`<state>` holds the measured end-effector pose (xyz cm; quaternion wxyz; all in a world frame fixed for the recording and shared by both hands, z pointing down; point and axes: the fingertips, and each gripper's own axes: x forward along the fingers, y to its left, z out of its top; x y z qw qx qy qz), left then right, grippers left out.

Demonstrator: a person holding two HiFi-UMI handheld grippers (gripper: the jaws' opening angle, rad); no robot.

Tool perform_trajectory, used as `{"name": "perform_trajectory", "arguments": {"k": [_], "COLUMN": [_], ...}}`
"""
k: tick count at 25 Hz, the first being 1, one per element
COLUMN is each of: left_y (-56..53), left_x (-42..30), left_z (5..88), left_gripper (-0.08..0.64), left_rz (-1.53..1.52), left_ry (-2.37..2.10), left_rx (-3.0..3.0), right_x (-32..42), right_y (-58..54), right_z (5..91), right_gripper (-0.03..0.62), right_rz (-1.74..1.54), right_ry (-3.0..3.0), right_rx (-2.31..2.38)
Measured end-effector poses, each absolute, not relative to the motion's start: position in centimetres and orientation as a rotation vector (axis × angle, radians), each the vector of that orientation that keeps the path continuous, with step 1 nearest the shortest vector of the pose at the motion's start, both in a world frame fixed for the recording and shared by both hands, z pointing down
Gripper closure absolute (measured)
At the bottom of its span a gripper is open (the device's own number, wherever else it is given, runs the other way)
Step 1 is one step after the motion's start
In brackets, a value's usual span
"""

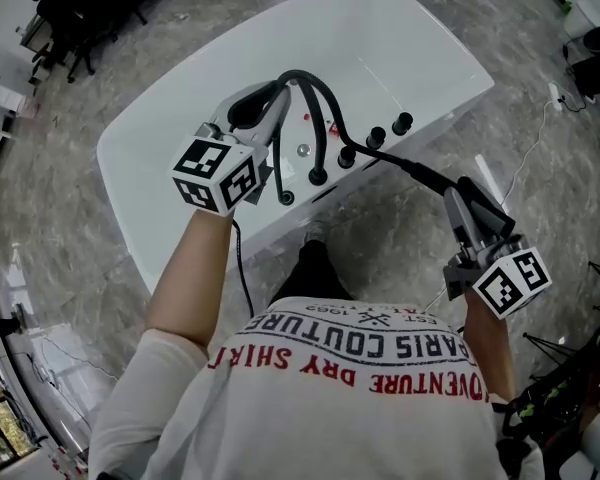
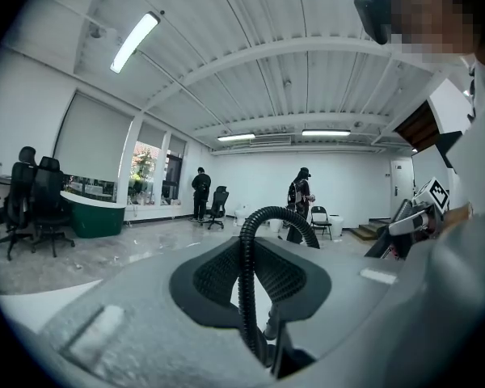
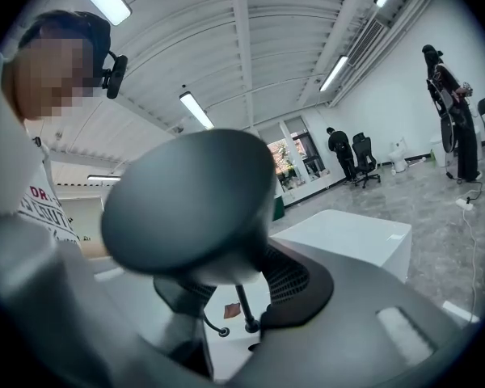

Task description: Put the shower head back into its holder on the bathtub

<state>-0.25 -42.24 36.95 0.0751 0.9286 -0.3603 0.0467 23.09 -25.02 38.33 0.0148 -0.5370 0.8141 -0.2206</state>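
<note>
**Both claws full beside the tub**

The shirt [image 1: 360,353] reads "PARIS COUTURE" and "DRY SHIRT", upside down in the head view. The right claw [image 1: 468,200] is clamped on the shower head [image 3: 190,204], jaws wide, held over the floor just off the tub's [image 1: 400,48] near right side. The left claw [image 1: 265,113] is closed on the black hose [image 2: 246,289], forearm reaching over the tub's near rim. The hose loops up above a row of black knobs [image 1: 376,136] on the rim. Beyond, two people [image 2: 200,192] stand by office chairs.
</note>
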Motion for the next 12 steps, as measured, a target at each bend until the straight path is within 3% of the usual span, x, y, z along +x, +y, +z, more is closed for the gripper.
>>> {"name": "perform_trajectory", "arguments": {"k": [12], "left_y": [-42.3], "left_x": [-2.1], "left_z": [36.3], "left_gripper": [0.505], "left_rz": [0.032], "left_ry": [-1.111], "left_rx": [2.756], "right_x": [21.4], "right_y": [-26.0], "right_z": [38.7], "right_gripper": [0.456], "right_rz": [-0.703], "right_ry": [2.567], "right_rx": [-1.614]}}
